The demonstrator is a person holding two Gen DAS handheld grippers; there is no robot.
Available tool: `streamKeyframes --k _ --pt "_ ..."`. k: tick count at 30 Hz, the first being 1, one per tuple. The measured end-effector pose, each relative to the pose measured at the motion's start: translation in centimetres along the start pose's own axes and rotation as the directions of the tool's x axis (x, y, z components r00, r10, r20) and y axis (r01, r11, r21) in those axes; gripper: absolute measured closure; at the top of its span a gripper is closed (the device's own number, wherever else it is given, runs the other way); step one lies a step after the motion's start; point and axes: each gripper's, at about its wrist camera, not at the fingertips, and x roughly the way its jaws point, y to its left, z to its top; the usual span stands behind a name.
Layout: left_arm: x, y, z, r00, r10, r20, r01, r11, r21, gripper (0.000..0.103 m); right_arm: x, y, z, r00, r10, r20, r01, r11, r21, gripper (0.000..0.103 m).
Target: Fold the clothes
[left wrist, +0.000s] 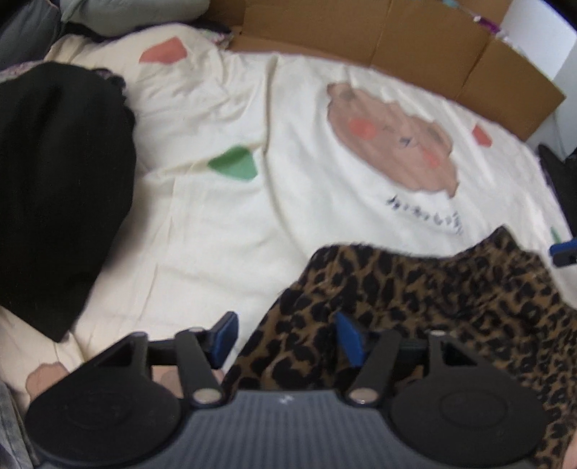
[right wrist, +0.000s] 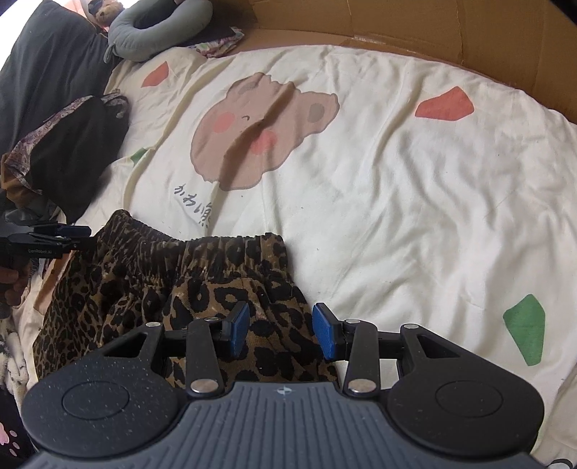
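Both tongs agape over the leopard-print shorts [right wrist: 173, 288] — left tongs [left wrist: 286, 339], right tongs [right wrist: 281, 330] — nothing gripped.

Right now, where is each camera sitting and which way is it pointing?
Left wrist: rides the left gripper, facing across the bed sheet; its own open fingers straddle the leopard-print garment, black clothing at left, right gripper at the edge.
Right wrist: rides the right gripper, open over the garment's waistband side; the left gripper and the hand holding it show at left.
Shared: garment, bear print, cardboard.
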Motion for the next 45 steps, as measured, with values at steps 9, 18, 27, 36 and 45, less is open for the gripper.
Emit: streamKeyframes --k 9,18,27,36,45 --pt "0.0 2.7 -1.3 0.992 0.124 -0.019 -0.124 0.991 -0.041 0.049 1.2 -0.1 0.1 0.999 -0.033 -0.029 0.032 0.999 -0.017 0.057" --pt "-1.5 2.3 -0.4 0.998 -0.002 0.057 0.005 0.999 -0.041 0.055 1.5 0.1 0.3 0.999 -0.030 -0.025 0.029 0.999 -0.045 0.057" --pt "1.4 1.8 0.1 0.998 -0.051 0.034 0.052 0.998 -0.032 0.054 3.4 0.3 1.0 0.999 -0.030 -0.031 0.027 0.997 -0.072 0.058" --pt "2.2 1.7 0.1 0.997 -0.070 0.022 0.070 0.998 0.001 0.051 6.0 1.0 0.9 0.997 -0.028 -0.073 0.019 0.992 -0.128 0.058" --pt "2.5 0.5 0.0 0.997 -0.078 0.022 0.077 0.995 0.059 0.066 6.2 2.8 0.5 0.996 -0.055 -0.070 0.036 0.969 -0.243 0.081"
